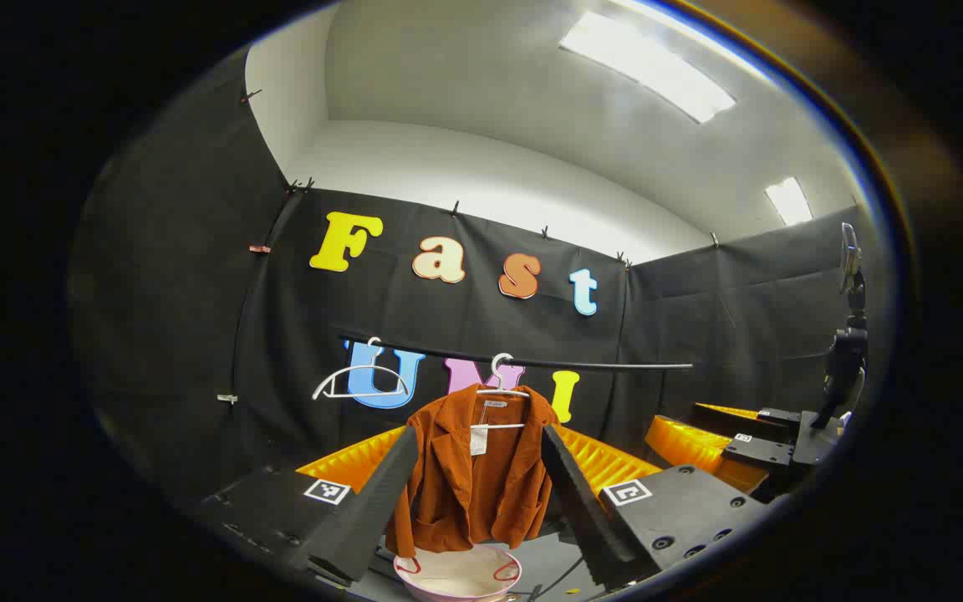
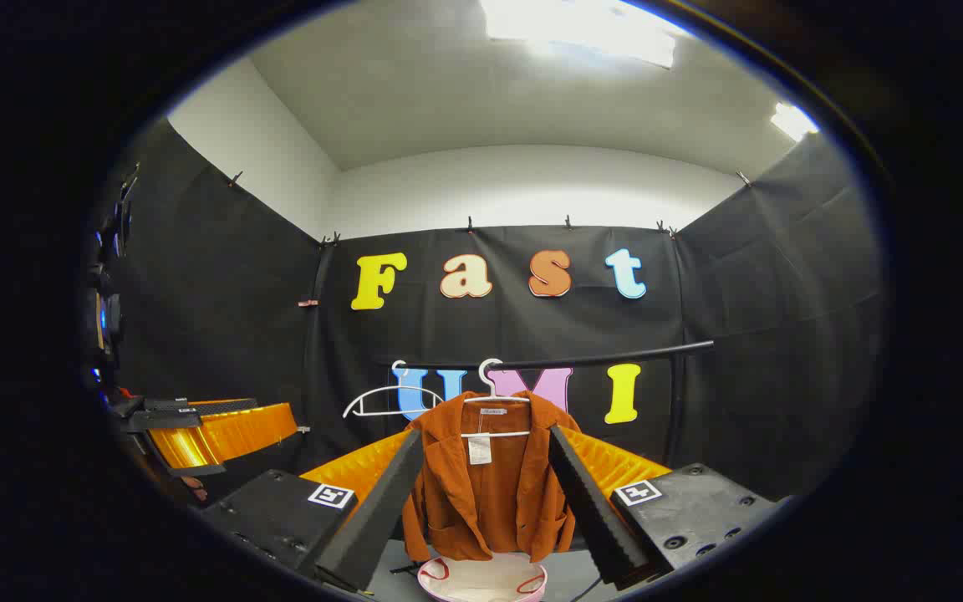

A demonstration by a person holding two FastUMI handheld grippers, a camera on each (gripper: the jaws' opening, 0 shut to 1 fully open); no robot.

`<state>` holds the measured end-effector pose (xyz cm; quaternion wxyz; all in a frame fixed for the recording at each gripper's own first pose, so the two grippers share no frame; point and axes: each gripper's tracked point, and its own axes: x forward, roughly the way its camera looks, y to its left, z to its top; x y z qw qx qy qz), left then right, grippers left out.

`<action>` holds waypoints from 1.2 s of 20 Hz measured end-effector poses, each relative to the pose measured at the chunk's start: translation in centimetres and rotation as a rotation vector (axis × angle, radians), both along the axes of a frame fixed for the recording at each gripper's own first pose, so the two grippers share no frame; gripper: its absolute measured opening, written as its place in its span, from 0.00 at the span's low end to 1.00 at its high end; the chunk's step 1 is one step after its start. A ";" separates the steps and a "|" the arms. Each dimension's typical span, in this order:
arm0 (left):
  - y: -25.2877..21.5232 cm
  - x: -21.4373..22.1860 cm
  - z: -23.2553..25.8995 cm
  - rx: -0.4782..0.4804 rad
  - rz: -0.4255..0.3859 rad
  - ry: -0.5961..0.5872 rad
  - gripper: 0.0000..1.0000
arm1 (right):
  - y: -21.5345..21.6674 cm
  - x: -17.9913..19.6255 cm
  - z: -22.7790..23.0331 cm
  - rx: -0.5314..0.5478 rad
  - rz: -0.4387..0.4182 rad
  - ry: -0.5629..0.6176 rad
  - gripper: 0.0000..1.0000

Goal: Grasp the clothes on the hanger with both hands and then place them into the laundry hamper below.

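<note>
A rust-orange jacket hangs on a white hanger from a black rail. Under it stands a white hamper with red handles. My left gripper is open, its fingers framing the jacket from some way back. My right gripper is open too, the jacket seen between its fingers at a distance. In the left gripper view the right gripper shows at the right edge; in the right gripper view the left gripper shows at the left.
An empty white hanger hangs on the rail left of the jacket. A dark stand with a clamp rises at the right of the left gripper view. Black cloth walls close the booth on three sides.
</note>
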<state>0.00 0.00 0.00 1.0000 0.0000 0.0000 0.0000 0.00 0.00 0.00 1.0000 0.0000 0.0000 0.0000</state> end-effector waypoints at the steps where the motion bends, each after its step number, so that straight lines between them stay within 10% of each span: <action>1: 0.1 0.2 -0.1 0.003 -0.001 0.007 0.94 | -0.1 0.1 -0.1 0.001 -0.001 0.005 0.96; 24: -0.6 1.1 -1.0 0.001 -0.076 0.022 0.94 | 0.3 0.4 -1.3 -0.017 -0.046 0.028 0.97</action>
